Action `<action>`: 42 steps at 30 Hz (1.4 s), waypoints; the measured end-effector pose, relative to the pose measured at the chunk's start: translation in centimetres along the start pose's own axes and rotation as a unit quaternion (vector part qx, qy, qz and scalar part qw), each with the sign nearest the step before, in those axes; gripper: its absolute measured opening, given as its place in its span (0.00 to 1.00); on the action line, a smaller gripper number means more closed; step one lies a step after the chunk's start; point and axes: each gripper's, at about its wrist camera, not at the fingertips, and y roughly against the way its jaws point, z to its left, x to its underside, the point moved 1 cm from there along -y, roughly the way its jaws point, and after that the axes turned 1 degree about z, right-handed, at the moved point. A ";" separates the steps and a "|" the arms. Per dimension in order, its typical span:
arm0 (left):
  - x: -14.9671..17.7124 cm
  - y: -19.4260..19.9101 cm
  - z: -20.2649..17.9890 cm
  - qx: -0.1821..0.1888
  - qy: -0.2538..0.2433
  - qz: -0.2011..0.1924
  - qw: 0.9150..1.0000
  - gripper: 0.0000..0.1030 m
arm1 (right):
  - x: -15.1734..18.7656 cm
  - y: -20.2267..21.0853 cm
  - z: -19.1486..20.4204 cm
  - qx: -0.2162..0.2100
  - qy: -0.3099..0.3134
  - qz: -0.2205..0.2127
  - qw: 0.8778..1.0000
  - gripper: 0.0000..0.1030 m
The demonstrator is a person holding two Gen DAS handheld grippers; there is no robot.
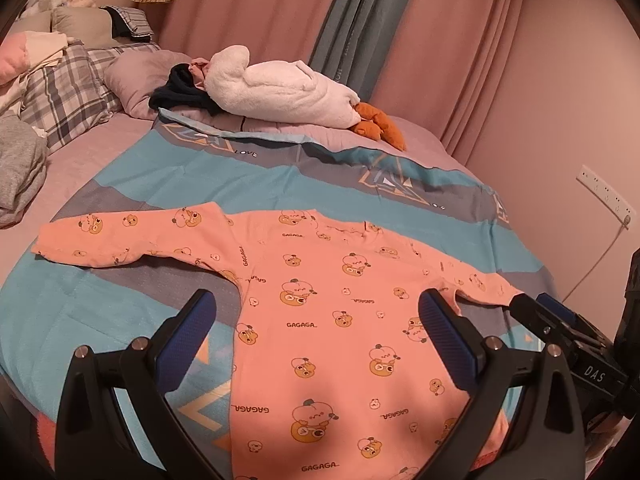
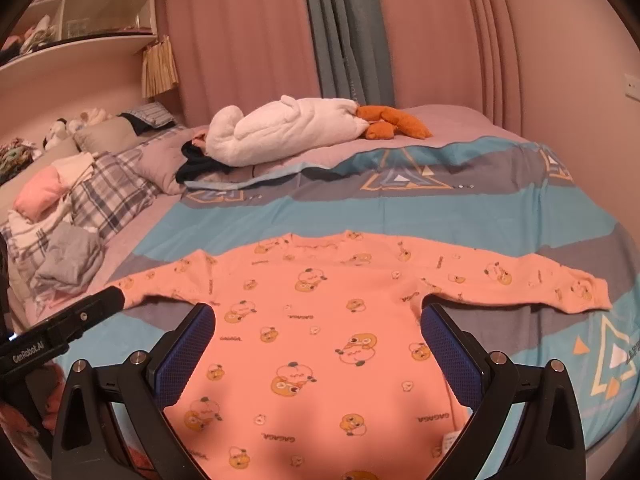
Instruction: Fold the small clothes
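A small pink long-sleeved shirt (image 1: 320,320) with a duck print lies flat on the blue and grey bedspread (image 1: 140,184), both sleeves spread out sideways. It also shows in the right wrist view (image 2: 320,320). My left gripper (image 1: 318,308) is open and empty above the shirt's lower body, its left finger over the bedspread. My right gripper (image 2: 318,322) is open and empty above the shirt's body. Each gripper shows at the edge of the other's view: the right one (image 1: 560,324) by the shirt's right sleeve, the left one (image 2: 80,320) by its left sleeve.
A white plush goose (image 1: 280,92) with orange feet lies at the far side of the bed on a pillow. Plaid pillows (image 1: 68,88) and a grey garment (image 1: 20,164) lie at the left. Pink curtains hang behind. A wall socket strip (image 1: 604,196) is at the right.
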 end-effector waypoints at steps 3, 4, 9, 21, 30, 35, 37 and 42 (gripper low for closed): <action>0.0 -0.4 0.0 -0.024 -0.007 0.004 1.000 0.98 | 0.0 -0.4 -0.2 -0.004 -0.007 0.006 1.000 0.99; 0.0 -0.5 0.1 -0.028 -0.008 0.005 1.000 0.98 | -0.1 -0.5 -0.2 -0.004 -0.010 0.007 1.000 0.99; 0.1 -1.0 0.4 -0.021 -0.005 0.016 1.000 0.98 | 0.0 -0.9 -0.3 -0.007 -0.019 0.013 1.000 0.99; 0.4 -1.8 -0.6 -0.032 -0.027 0.026 0.999 0.98 | 0.2 -0.9 -0.6 -0.015 -0.021 0.012 1.000 0.99; 0.5 -2.4 -0.9 -0.035 -0.031 0.034 0.998 0.98 | 0.3 -0.9 -1.3 -0.014 -0.034 0.014 0.999 0.99; 0.6 -2.5 -1.0 -0.034 -0.031 0.036 0.998 0.98 | 0.3 -0.9 -1.6 -0.013 -0.036 0.014 0.999 0.99; 0.7 -2.5 -1.1 -0.035 -0.033 0.037 0.998 0.98 | 0.3 -0.9 -1.7 -0.012 -0.038 0.015 0.999 0.99; 0.7 -2.6 -1.0 -0.034 -0.034 0.040 0.998 0.98 | 0.3 -1.1 -2.0 -0.015 -0.045 0.017 0.999 0.99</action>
